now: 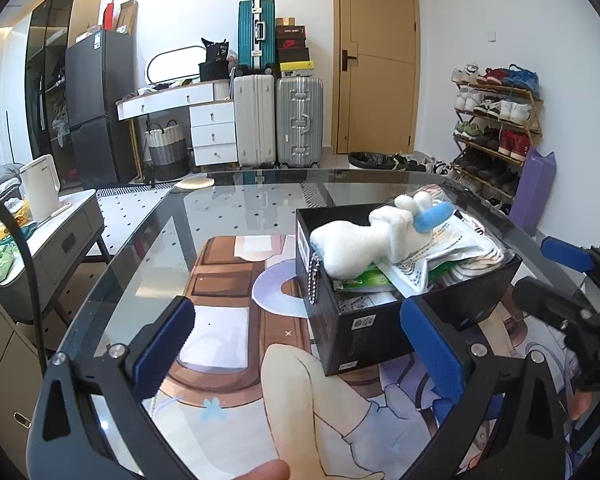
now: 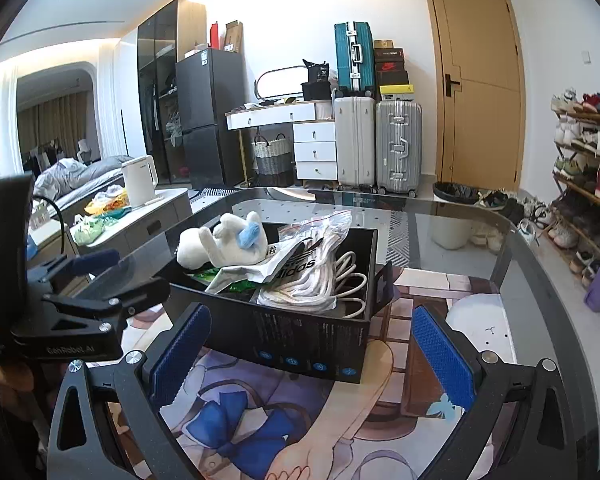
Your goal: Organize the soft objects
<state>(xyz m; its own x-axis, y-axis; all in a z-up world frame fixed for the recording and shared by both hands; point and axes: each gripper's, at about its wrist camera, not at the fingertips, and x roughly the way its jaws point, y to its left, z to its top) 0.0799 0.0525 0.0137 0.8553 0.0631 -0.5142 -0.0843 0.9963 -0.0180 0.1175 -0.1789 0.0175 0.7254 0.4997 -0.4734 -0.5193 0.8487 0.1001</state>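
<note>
A black box (image 1: 364, 332) (image 2: 308, 344) stands on the glass table. A white plush toy (image 1: 364, 246) (image 2: 216, 248) with a blue part and a bead chain lies on top of its contents. Under it are plastic packets (image 1: 440, 256) (image 2: 260, 268) and a bag of white cords (image 2: 324, 280). My left gripper (image 1: 300, 340) is open and empty, just in front of the box's near left corner. My right gripper (image 2: 312, 348) is open and empty, in front of the box's near side. Each gripper shows at the edge of the other's view.
The glass table (image 1: 160, 248) covers a printed anime mat (image 2: 292, 420). A grey side table with a white kettle (image 1: 40, 188) stands to the left. Suitcases (image 1: 278, 124), a dresser and a door are behind. A shoe rack (image 1: 496, 128) is at the right.
</note>
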